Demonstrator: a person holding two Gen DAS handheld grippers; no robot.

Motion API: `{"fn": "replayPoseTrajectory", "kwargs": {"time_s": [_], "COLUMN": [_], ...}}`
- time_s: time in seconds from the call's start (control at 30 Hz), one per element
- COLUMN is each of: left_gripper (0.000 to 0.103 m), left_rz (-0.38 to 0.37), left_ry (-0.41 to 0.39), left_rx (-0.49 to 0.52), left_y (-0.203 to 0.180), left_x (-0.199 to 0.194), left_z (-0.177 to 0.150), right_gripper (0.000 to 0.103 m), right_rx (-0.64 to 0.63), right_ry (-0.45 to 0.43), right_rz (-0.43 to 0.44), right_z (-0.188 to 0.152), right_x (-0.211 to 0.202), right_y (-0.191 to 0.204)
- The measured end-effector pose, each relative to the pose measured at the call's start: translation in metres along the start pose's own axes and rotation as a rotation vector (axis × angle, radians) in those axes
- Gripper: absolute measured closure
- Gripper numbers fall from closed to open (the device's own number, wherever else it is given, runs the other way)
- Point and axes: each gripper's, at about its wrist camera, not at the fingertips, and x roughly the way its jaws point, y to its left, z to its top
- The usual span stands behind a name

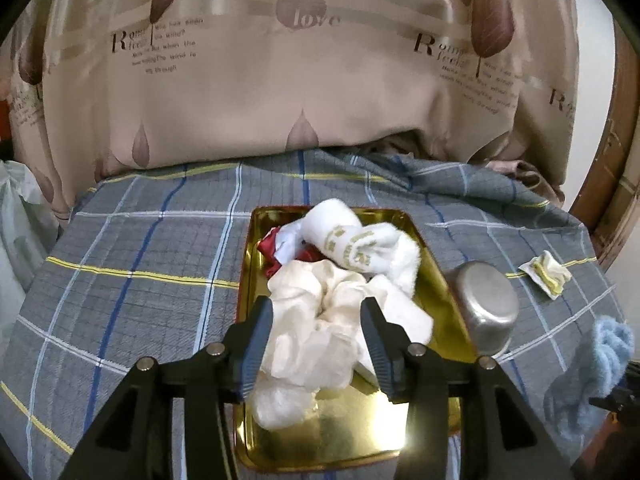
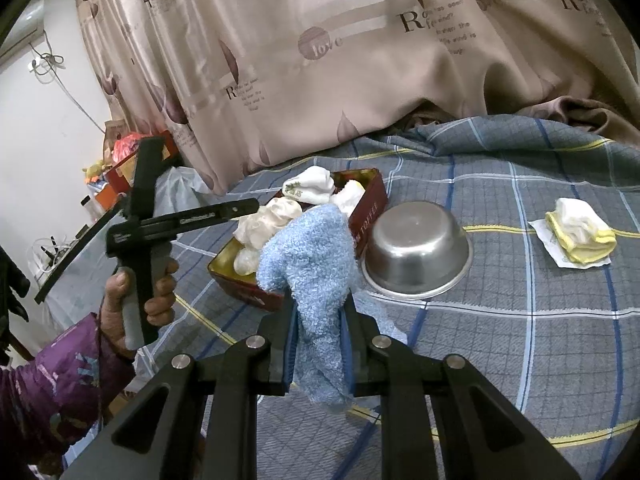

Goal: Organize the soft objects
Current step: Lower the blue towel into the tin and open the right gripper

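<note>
While the right gripper [image 2: 318,312] pinches the blue sock [image 2: 316,280] upright, long axis vertical, the left gripper [image 1: 318,320] gapes around a cream scrunchie [image 1: 320,320] over the tin [image 1: 360,440]. Only the right wrist view shows the tin's red side.

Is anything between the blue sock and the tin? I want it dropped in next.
Nothing visible blocks the way. The right gripper holds the blue sock just short of the tin; the steel bowl sits beside the tin, off the path.
</note>
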Motion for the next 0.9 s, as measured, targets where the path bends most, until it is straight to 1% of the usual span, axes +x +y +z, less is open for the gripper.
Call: {"fn": "replayPoseTrajectory", "kwargs": {"time_s": [0.1, 0.17, 0.27, 0.37, 0.53, 0.6, 0.77, 0.83, 0.9], "left_gripper": [0.056, 0.056, 0.056, 0.056, 0.056, 0.056, 0.056, 0.056, 0.056], "left_rz": [0.006, 0.024, 0.066, 0.077, 0.087, 0.108, 0.136, 0.152, 0.144], "left_ry": [-0.018, -0.032, -0.040, -0.040, -0.048, -0.057, -0.081, -0.092, -0.098], "left_rx": [-0.005, -0.011, -0.033, -0.086, -0.156, -0.179, -0.198, -0.205, -0.229], "left_y": [-0.006, -0.011, -0.018, -0.021, -0.024, -0.025, -0.023, -0.020, -0.015], "left_x": [-0.019, -0.033, -0.056, -0.079, -0.112, -0.123, -0.139, -0.141, -0.142], "left_z": [-0.003, -0.006, -0.011, -0.021, -0.041, -0.049, -0.057, -0.058, -0.059], "right_gripper": [0.086, 0.086, 0.086, 0.086, 0.086, 0.086, 0.086, 0.086, 0.086], "right_rx": [0.003, 0.009, 0.033, 0.057, 0.043, 0.049, 0.075, 0.070, 0.090], "right_ry": [-0.006, -0.011, -0.017, -0.008, 0.009, 0.021, 0.035, 0.039, 0.054], "right_rz": [0.004, 0.015, 0.048, 0.093, 0.139, 0.157, 0.158, 0.136, 0.127], "right_z": [0.001, 0.004, 0.012, 0.022, 0.043, 0.050, 0.063, 0.067, 0.068], "right_x": [-0.002, -0.003, -0.002, 0.008, 0.037, 0.053, 0.088, 0.100, 0.112], "right_y": [0.002, 0.003, 0.005, 0.010, 0.032, 0.039, 0.048, 0.050, 0.048]}}
